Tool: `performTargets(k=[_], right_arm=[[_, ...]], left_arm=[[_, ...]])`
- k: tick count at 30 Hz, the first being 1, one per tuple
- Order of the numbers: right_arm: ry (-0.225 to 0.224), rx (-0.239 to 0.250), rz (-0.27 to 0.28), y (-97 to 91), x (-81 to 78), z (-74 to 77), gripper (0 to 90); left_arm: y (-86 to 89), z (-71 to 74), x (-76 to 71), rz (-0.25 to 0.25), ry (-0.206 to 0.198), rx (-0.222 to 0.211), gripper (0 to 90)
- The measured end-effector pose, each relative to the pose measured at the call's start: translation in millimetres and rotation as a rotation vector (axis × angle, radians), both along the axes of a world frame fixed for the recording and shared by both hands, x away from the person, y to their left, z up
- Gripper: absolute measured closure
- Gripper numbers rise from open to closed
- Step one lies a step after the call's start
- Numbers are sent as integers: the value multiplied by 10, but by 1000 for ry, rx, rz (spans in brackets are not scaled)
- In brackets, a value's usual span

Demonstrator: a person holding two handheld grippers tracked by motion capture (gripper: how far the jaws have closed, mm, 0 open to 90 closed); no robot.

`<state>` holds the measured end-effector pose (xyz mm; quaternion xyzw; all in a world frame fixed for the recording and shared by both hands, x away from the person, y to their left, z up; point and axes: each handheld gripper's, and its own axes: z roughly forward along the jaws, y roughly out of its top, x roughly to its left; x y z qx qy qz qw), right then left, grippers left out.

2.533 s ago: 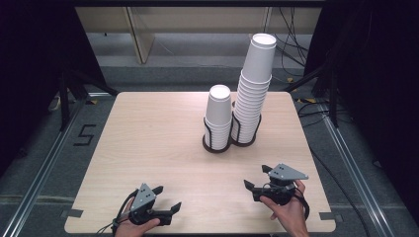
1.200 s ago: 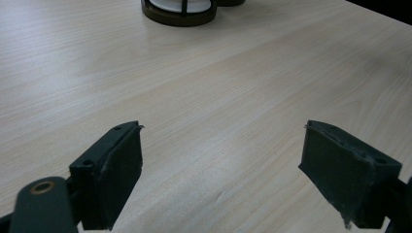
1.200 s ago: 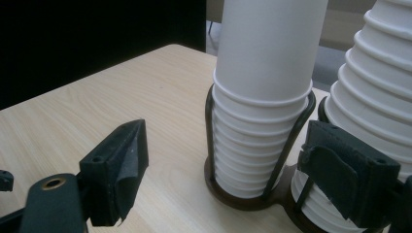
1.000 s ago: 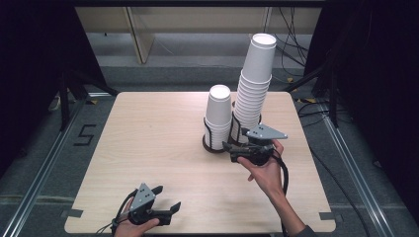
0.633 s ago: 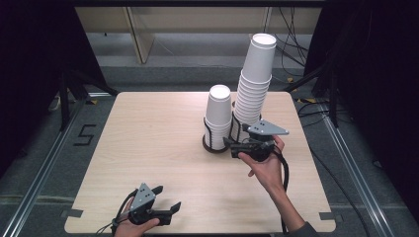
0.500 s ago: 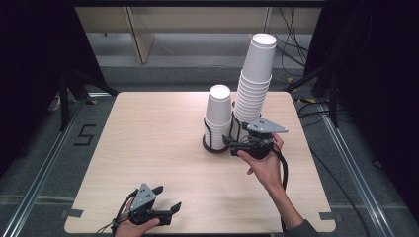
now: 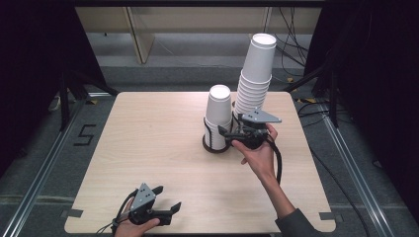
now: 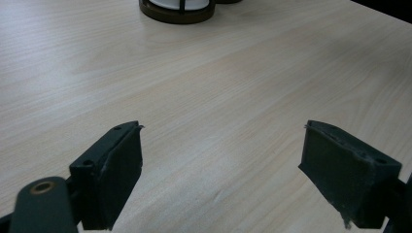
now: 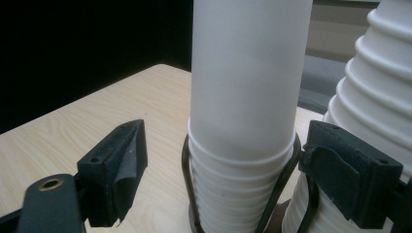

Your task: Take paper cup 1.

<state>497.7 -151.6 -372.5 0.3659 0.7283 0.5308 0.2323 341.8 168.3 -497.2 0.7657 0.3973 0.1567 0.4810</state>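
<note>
Short cup stack [image 7: 219, 114]: white paper cups nested upside down, standing in a dark wire holder [image 7: 215, 144] at the middle of the desk [image 7: 148, 143], a little toward its far side. In the right gripper view the top cup [image 9: 250, 73] rises smooth above the ribbed rims of the cups beneath it, with the holder's wire loop around those rims.

Tall cup stack [image 7: 254, 69]: just to the right of the short one and touching or nearly touching it — it leans slightly to the right and stands well above its neighbour.

Right tool [image 7: 228, 133]: held level at the short stack's lower part, jaws wide. In its own view one jaw stands to the left of the stack with a gap, the other sits to the right, in front of the tall stack; the pads are not pressing on the cups.

Right hand [image 7: 258, 154]: reaches in from the near right edge, sleeve at the desk's rim.

Left tool [image 7: 165, 205]: low at the near edge of the desk, well apart from the cups, jaws spread with bare wood between them.

Writing: no print legible on the cups; a dark mark shaped like a 5 [image 7: 84, 134] on the floor left of the desk.

Cables [image 7: 291, 34]: hanging behind the desk at the far right.
</note>
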Motion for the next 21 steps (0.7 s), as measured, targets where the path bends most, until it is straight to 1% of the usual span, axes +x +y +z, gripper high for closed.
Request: performTargets(k=[1, 2, 4, 5, 8, 9, 11, 12, 13, 14, 15, 16, 17, 18, 19, 20, 21], right_arm=[[10, -1, 4, 12, 16, 13, 172], [1, -10, -6, 35, 52, 43, 172], [2, -6, -1, 55, 72, 57, 172], [-1, -12, -28, 94, 97, 95, 172], [-8, -21, -39, 139, 139, 128, 171], [-9, -35, -63, 181, 172, 161, 167], [-15, -34, -66, 200, 199, 169, 164], [-3, -34, -80, 223, 224, 182, 164], [-7, -36, -91, 234, 242, 187, 162], [-9, -37, -95, 267, 294, 201, 162], [-1, -33, -104, 292, 311, 206, 159], [-1, -33, -104, 292, 311, 206, 159], [-12, -46, -117, 301, 326, 216, 159], [6, -33, -116, 318, 337, 223, 159], [-2, -33, -119, 346, 374, 228, 159], [-2, -33, -119, 346, 374, 228, 159], [-6, -31, -132, 363, 382, 235, 161]], left_arm=[[-4, -2, -2, 1, -2, -8, 146], [4, 5, 2, -1, -2, 1, 146], [-1, 4, 4, 1, -3, -2, 146], [-7, -5, 4, -8, -2, -15, 146], [-4, 0, 1, 0, -3, -8, 146], [-1, 4, 3, 0, -2, -2, 146], [-4, 1, -2, 1, -1, -7, 146], [-5, -1, -3, 0, -2, -8, 146], [0, 1, -3, -2, -1, -5, 146], [2, -2, 6, -11, -4, -12, 146], [-6, -1, 4, -3, -6, -12, 146], [-10, -5, 4, -5, -5, -17, 146], [-10, -6, 0, -7, -4, -15, 146], [-4, 3, -8, -5, 1, 2, 146], [-10, -4, 0, -3, -2, -15, 146], [-10, -4, 0, -3, -2, -15, 146], [-7, 4, -6, -4, 1, -2, 146]])
